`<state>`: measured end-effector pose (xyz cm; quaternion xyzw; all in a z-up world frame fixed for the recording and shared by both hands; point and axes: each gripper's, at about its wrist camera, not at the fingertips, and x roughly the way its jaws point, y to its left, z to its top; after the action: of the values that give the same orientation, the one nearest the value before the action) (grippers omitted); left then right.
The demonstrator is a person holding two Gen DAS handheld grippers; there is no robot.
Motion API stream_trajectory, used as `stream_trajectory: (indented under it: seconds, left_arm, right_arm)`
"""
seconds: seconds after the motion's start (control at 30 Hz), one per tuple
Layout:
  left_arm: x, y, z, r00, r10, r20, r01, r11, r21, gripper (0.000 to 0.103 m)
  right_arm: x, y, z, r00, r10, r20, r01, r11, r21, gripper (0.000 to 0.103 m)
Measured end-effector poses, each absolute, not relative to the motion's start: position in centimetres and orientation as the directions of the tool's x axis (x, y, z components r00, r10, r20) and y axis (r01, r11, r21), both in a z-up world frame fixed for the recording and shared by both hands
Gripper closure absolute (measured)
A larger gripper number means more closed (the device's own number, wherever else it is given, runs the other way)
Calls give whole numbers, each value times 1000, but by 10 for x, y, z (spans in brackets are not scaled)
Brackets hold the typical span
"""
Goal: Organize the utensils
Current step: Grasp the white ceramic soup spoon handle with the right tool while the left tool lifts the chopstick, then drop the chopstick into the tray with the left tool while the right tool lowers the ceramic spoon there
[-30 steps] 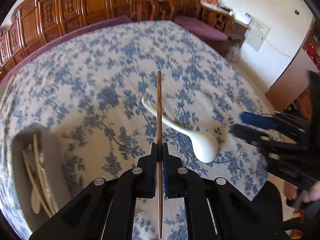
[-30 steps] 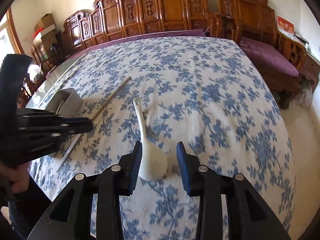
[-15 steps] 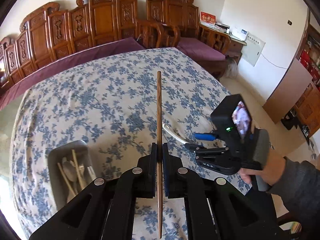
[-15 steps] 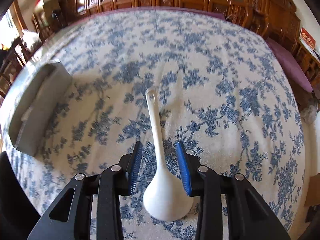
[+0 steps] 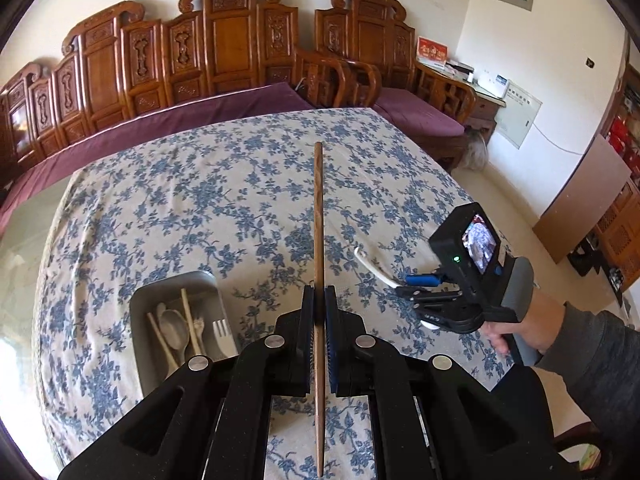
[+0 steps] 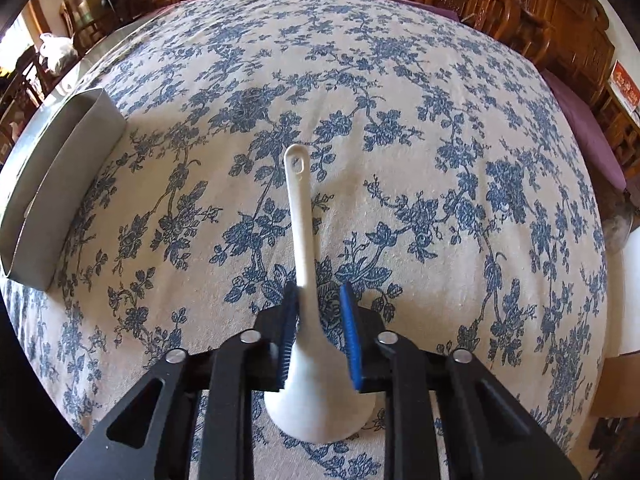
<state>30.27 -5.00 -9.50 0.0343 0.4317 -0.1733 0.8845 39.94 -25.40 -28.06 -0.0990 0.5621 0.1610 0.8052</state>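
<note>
Chopstick [image 5: 318, 216] pinched in left tool [image 5: 319, 300] | right tool [image 6: 320, 300] spread astride spoon [image 6: 308, 280] | floral tablecloth [image 6: 400, 100]

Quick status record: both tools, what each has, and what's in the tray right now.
left tool: shut on brown wooden chopstick, raised above the table
right tool: open, straddling white ceramic soup spoon lying on blue floral tablecloth
grey metal tray: holds pale chopsticks, spoon, fork
spoon state: not yet gripped
</note>
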Motion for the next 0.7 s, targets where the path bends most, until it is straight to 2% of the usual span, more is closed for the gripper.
stream_trajectory:
  seconds: [0.03,0.07,0.7]
  left_arm:
    - [302,-48,-95,569,-274,-776,332,939,-88,99]
    - [302,-45,-96,569,-270,-777,328,941,-86,99]
    - [316,32,-153,512,-186,-839,207,974,-90,99]
  right_arm:
    - [399,-254,-281,316,146,-938,-369,929,20,90]
    - [398,-254,-281,319,142,-937,-369,929,16,92]
    - [365,-237,-245,387,243,-889,-384,919,84,92]
